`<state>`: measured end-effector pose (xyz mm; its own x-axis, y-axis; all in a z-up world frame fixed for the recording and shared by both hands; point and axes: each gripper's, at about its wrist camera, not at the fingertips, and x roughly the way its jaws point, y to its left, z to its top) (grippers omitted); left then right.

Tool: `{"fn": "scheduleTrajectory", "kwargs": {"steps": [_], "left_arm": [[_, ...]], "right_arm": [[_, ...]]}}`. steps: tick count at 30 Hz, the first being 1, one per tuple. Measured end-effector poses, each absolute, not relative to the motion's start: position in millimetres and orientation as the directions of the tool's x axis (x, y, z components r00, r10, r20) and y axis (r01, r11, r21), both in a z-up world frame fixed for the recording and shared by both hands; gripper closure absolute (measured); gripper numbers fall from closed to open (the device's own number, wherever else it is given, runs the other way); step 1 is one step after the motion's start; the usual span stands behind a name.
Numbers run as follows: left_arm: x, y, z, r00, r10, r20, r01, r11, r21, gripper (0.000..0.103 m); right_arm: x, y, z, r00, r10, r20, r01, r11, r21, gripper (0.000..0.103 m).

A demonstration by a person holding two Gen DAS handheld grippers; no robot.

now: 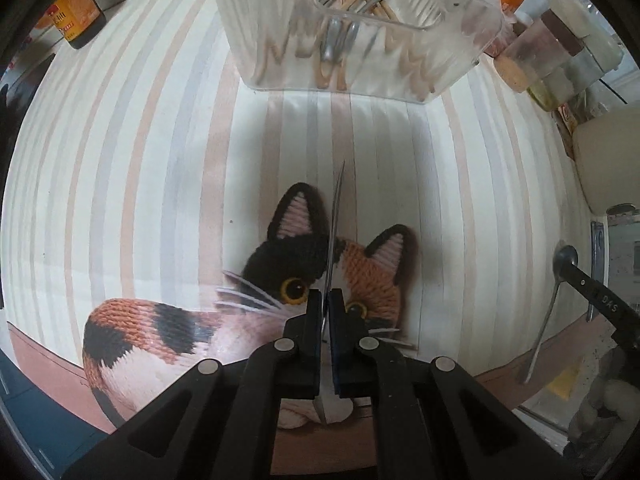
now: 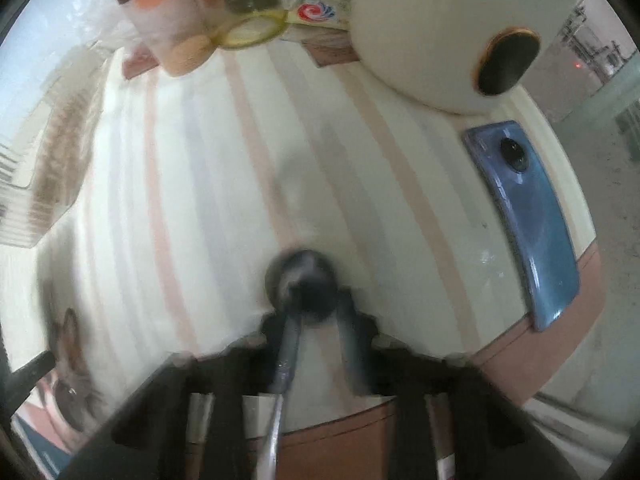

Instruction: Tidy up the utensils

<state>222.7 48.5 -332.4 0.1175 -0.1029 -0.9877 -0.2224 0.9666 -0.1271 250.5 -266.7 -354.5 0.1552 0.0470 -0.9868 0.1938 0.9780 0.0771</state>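
- Left gripper (image 1: 328,300), jaws nearly closed, pinches a thin metal utensil (image 1: 335,216) edge-on.
- Right gripper (image 2: 310,312), jaws narrow, holds a spoon (image 2: 302,282), bowl beyond its tips.

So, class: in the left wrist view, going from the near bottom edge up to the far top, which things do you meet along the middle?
Left gripper clamping a thin metal utensil → calico cat picture on the cloth → bare striped tablecloth → clear plastic organizer holding spoons and chopsticks.
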Motion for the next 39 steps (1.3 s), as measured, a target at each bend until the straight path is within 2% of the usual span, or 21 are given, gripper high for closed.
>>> {"fn": "scheduleTrajectory", "kwargs": {"steps": [4,9,12,14,15,17,19,20,21,28,33,35,36,37,39], "left_arm": [[226.2,32.5,-323.3,0.121,-0.094,-0.988,-0.224,0.967,-0.120,0.102],[226.4,46.7,-319.8,0.124,-0.093,-0.988,-0.232,0.965,-0.120,0.102],[218.6,46.4,-313.1,0.146,-0.097,-0.985,-0.257,0.957,-0.132,0.101],[214.6,56.7,-308.2,0.162,-0.072,-0.984,-0.291,0.950,-0.117,0.099],[213.1,61.4,-307.1,0.167,-0.066,-0.984,-0.301,0.947,-0.115,0.097],[210.1,73.9,-306.2,0.168,-0.056,-0.984,-0.325,0.939,-0.109,0.087],[207.1,83.7,-307.7,0.162,-0.054,-0.985,-0.343,0.933,-0.107,0.070],[204.7,89.2,-308.8,0.161,-0.055,-0.985,-0.351,0.930,-0.109,0.066],[202.0,93.3,-310.0,0.158,-0.059,-0.986,-0.356,0.928,-0.112,0.064],[191.1,85.0,-320.6,0.092,-0.116,-0.989,-0.261,0.956,-0.137,0.064],[190.1,58.8,-329.2,0.038,-0.017,-0.999,-0.138,0.990,-0.022,0.065],[189.5,55.7,-327.8,0.050,0.018,-0.999,-0.127,0.992,0.012,0.075],[189.5,55.0,-326.8,0.059,0.020,-0.998,-0.122,0.992,0.013,0.091],[189.7,54.2,-326.2,0.061,0.028,-0.998,-0.123,0.992,0.020,0.099],[189.2,48.5,-325.9,0.066,0.053,-0.996,-0.123,0.991,0.044,0.099]], "right_arm": [[255.1,-256.2,-352.5,0.158,0.050,-0.986,0.172,0.982,0.077,0.094],[259.2,-274.2,-355.8,0.142,0.129,-0.981,0.223,0.962,0.159,0.094],[262.1,-289.7,-357.6,0.130,0.198,-0.972,0.250,0.942,0.225,0.089],[264.7,-289.9,-358.8,0.137,0.227,-0.964,0.242,0.936,0.255,0.080],[262.9,-288.0,-358.5,0.143,0.228,-0.963,0.232,0.938,0.257,0.074],[259.9,-274.3,-355.8,0.148,0.193,-0.970,0.199,0.955,0.220,0.074],[255.5,-260.1,-355.5,0.156,0.135,-0.978,0.150,0.976,0.159,0.072],[253.6,-256.1,-354.8,0.158,0.105,-0.982,0.130,0.983,0.126,0.075],[255.6,-248.4,-354.5,0.171,0.082,-0.982,0.112,0.988,0.102,0.083],[264.8,-236.5,-343.5,0.206,0.062,-0.977,0.096,0.992,0.083,0.094],[262.2,-236.4,-338.7,0.203,0.079,-0.976,0.098,0.990,0.100,0.094],[262.7,-238.2,-337.6,0.201,0.085,-0.976,0.098,0.989,0.106,0.094],[261.6,-238.3,-338.7,0.201,0.088,-0.976,0.100,0.989,0.110,0.094],[260.9,-239.9,-338.2,0.201,0.094,-0.975,0.106,0.987,0.117,0.095],[250.6,-253.0,-331.4,0.217,0.117,-0.969,0.126,0.981,0.147,0.097]]}}
